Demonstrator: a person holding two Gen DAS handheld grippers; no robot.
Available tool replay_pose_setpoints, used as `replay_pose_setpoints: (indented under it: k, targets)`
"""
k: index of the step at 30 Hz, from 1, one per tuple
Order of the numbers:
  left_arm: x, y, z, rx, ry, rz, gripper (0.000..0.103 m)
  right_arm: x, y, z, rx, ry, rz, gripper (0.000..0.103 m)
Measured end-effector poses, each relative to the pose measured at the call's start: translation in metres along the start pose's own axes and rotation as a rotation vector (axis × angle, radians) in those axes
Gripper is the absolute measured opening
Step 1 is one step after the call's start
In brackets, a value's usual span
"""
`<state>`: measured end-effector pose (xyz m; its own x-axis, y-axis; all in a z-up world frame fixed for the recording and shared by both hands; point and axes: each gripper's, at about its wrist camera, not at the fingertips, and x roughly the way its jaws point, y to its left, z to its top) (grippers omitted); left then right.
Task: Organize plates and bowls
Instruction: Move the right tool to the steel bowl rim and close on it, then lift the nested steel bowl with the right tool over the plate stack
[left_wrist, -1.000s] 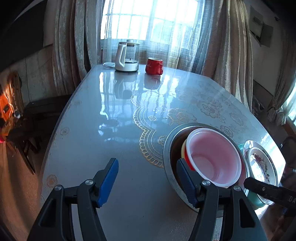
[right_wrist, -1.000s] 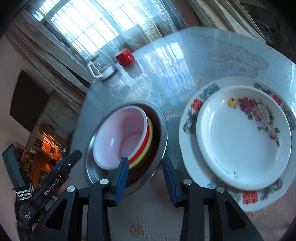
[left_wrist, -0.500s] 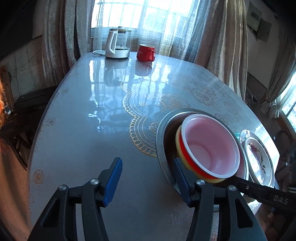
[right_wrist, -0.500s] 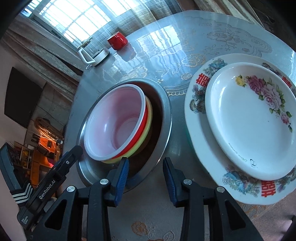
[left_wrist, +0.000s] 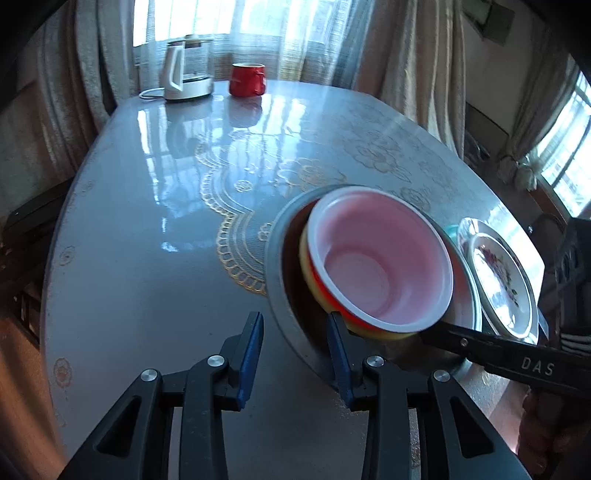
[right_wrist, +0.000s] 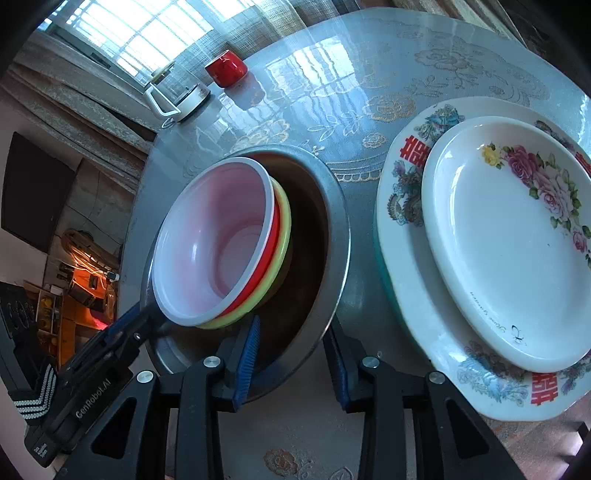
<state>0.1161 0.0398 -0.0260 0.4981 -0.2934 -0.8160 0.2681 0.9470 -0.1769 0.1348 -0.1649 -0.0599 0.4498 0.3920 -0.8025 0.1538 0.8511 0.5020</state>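
Note:
A large steel bowl (left_wrist: 280, 258) (right_wrist: 332, 266) sits on the table near its front edge. Inside it a nested stack of a pink, a red and a yellow plastic bowl (left_wrist: 380, 266) (right_wrist: 214, 243) is tilted. My left gripper (left_wrist: 295, 354) is open, its jaws astride the steel bowl's near rim; it also shows in the right wrist view (right_wrist: 136, 325). My right gripper (right_wrist: 291, 362) is open, astride the steel bowl's rim on its side. A small floral plate (right_wrist: 509, 236) (left_wrist: 495, 273) lies on a larger patterned plate (right_wrist: 410, 206) to the right.
A white electric kettle (left_wrist: 184, 70) (right_wrist: 177, 96) and a red mug (left_wrist: 247, 79) (right_wrist: 226, 68) stand at the far end of the glossy table (left_wrist: 147, 206). Curtains and windows are behind it. The table's near edge is close below both grippers.
The plastic bowl stack has tipped further toward the left gripper's side inside the steel bowl. Both grippers have moved in closer over the steel bowl's rim. The left jaws have narrowed.

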Motion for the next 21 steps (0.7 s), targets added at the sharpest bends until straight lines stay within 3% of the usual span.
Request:
replay_pose_setpoints:
  k: [12, 21]
  targets:
    - [0.0040, -0.0015, -0.0034, 0.002, 0.017, -0.058, 0.036, 0.0079, -0.0035, -0.0042, 0.003, -0.013, 0.025, 0.031]
    - [0.0004, 0.0023, 0.0015, -0.011, 0.017, -0.024, 0.036, 0.0041, -0.0076, -0.0058, 0.015, -0.007, 0.047, 0.031]
